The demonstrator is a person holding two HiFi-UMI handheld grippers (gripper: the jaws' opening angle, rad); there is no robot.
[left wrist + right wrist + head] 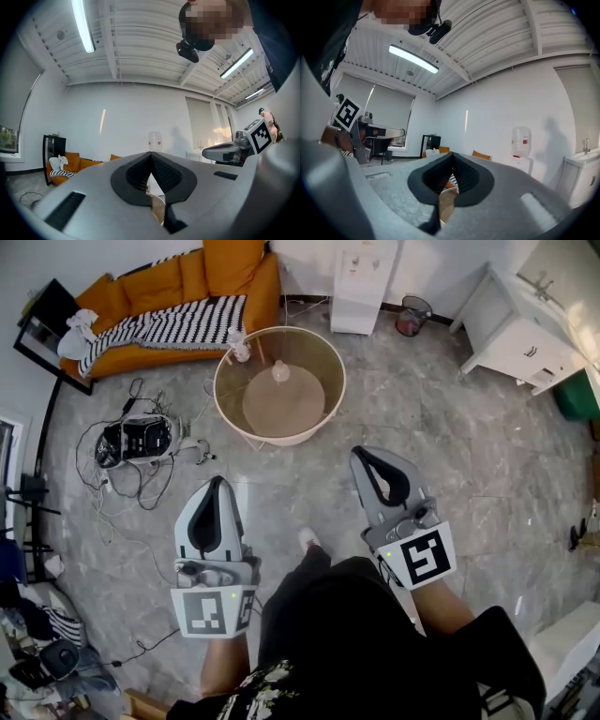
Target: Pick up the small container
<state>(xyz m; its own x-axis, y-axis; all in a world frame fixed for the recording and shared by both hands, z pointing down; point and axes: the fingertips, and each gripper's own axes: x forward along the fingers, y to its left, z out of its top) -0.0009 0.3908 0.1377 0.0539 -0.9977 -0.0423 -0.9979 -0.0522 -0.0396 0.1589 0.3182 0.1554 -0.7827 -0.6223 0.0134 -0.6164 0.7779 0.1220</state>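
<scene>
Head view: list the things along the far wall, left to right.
Sofa → water dispenser → bin → white cabinet

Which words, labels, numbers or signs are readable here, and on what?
No words or numbers can be read.
Marker cube on left gripper: square pattern, not text.
Marker cube on right gripper: the same.
Water dispenser bottle: red label, too small to read.
</scene>
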